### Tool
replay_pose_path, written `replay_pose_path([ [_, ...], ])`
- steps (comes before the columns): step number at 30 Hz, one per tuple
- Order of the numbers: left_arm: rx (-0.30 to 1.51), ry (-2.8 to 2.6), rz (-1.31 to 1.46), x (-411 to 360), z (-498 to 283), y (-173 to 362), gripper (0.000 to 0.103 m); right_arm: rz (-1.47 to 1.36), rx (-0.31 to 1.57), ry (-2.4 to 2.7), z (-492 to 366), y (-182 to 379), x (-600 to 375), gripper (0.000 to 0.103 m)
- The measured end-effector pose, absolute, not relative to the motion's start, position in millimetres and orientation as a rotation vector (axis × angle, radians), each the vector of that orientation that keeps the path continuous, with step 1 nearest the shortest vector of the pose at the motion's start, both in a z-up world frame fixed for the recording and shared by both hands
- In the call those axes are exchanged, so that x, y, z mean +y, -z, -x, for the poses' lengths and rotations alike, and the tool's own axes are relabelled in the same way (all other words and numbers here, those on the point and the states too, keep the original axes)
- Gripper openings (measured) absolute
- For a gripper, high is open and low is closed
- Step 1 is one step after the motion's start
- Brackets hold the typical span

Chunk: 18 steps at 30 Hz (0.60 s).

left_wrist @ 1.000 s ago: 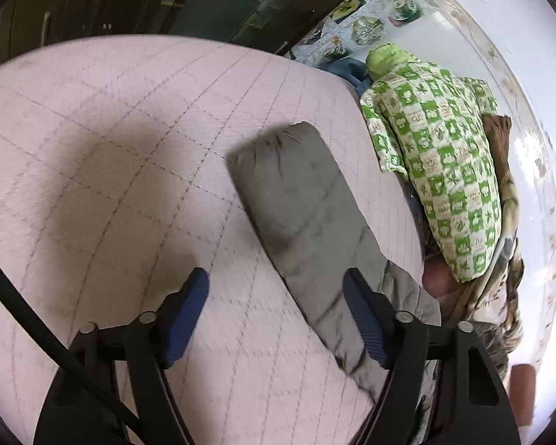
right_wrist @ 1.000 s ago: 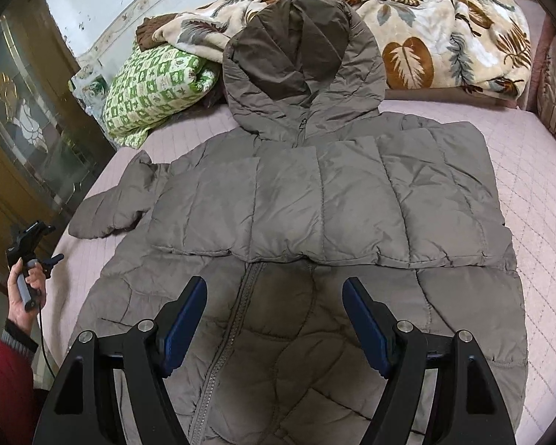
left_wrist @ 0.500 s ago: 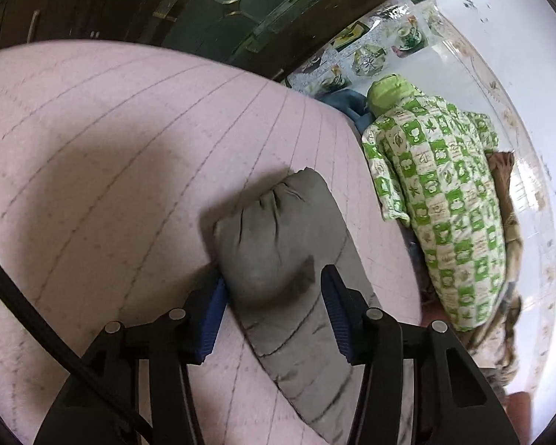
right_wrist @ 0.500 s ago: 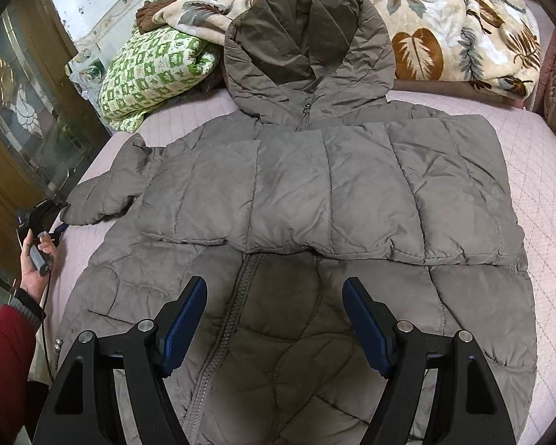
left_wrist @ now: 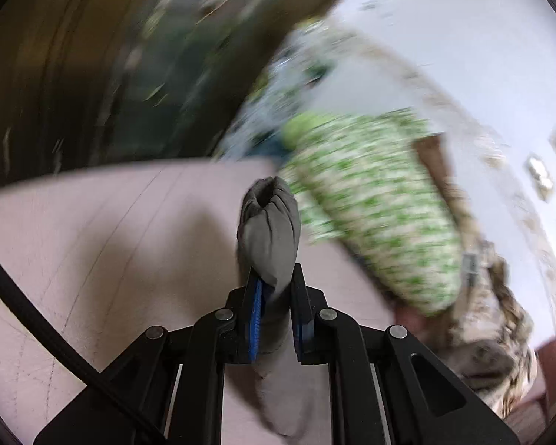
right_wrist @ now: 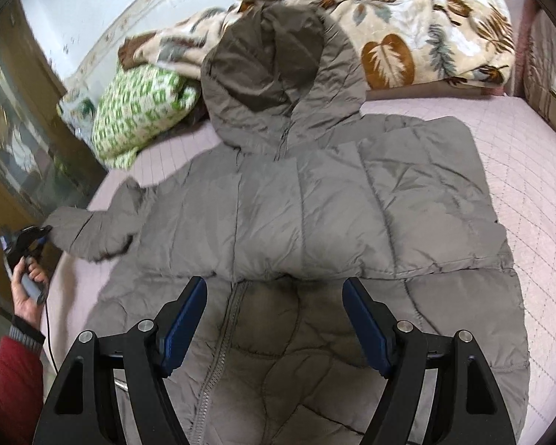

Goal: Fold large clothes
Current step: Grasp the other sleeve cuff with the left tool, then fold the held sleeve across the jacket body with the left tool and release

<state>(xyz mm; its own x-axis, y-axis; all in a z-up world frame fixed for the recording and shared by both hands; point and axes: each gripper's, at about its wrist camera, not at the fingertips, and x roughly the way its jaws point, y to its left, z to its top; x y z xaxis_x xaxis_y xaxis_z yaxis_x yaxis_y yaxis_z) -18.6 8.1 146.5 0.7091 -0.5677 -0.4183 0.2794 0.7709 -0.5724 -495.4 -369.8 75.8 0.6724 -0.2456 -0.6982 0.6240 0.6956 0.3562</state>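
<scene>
A grey hooded puffer jacket [right_wrist: 315, 215] lies face up on the pink bed, one sleeve folded across its chest. Its other sleeve [right_wrist: 92, 230] stretches to the left, where the left gripper [right_wrist: 29, 241] in a person's hand grips the cuff. In the left wrist view the sleeve cuff [left_wrist: 270, 237] is bunched between the blue pads, and my left gripper [left_wrist: 276, 296] is shut on it, lifted off the quilt. My right gripper [right_wrist: 274, 319] hovers open above the jacket's zipper and lower front, with nothing between its fingers.
A green-and-white patterned pillow [right_wrist: 137, 111] and a leaf-print blanket [right_wrist: 407, 26] are heaped at the head of the pink quilted bed [right_wrist: 530, 170]. A dark wooden cabinet with glass [right_wrist: 15, 141] stands along the left edge. A red sleeve [right_wrist: 7, 382] is at lower left.
The left gripper closed on the end of the sleeve and lifted it up off the bed. The right gripper stayed open over the jacket's lower front.
</scene>
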Motion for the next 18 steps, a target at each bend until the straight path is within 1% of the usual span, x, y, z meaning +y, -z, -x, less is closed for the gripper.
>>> replay_pose_path([
  [4,0.494,0.618,0.441,-24.8,69.9,-217.8,0.013,-0.645,0.596,0.554,512.3,-88.8,-374.4,0.080],
  [6,0.466,0.695,0.410,-50.6,91.9,-250.6,0.013,-0.646,0.574,0.567,520.5,-93.9,-376.6,0.080],
  [9,0.435,0.788,0.348,-92.4,127.8,-285.6,0.013,-0.648,0.541,0.588,534.7,-103.0,-381.1,0.080],
  [13,0.418,0.914,0.301,-142.7,178.9,-308.0,0.013,-0.657,0.479,0.619,558.1,-117.3,-387.2,0.080],
  [18,0.471,1.036,0.205,-216.9,243.9,-294.7,0.013,-0.695,0.420,0.646,583.6,-126.4,-398.3,0.080],
])
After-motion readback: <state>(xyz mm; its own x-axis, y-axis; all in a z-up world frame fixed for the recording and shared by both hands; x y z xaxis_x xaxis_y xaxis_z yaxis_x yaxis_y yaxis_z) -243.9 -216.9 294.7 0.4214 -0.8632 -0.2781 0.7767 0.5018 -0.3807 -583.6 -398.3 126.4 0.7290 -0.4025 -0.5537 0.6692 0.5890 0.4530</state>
